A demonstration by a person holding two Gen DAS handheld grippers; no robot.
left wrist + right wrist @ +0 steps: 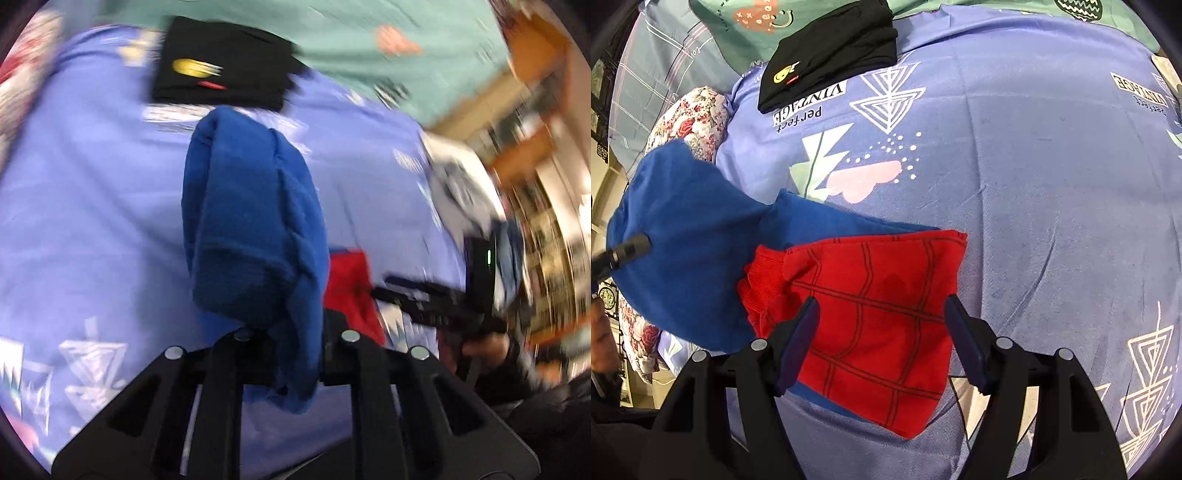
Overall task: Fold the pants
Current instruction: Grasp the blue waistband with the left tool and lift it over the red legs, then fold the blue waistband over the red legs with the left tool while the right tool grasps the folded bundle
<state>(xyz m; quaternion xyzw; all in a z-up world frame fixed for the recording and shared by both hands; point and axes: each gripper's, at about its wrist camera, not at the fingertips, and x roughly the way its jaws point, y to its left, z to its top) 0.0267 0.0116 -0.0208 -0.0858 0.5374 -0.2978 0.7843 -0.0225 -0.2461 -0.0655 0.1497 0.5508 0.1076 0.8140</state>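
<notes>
Left gripper [284, 354] fingers clamp blue pants [255, 229]; right gripper [881, 332] fingers apart; bedsheet [1034, 166] reads "Perfect VINTAGE"

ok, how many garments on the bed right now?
2. Red-and-blue pants at the near edge, blue part pinched in the left gripper; folded black garment at the far side. More may lie out of view.

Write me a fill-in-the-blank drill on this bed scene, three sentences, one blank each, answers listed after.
1. The left tongs are shut on the ____ part of the pants.
2. The right tongs stand open above the ____ part of the pants, which has a dark line pattern.
3. The folded black garment at the far end of the purple bedsheet carries a small ____ smiley face.

Missing words: blue; red; yellow
</notes>
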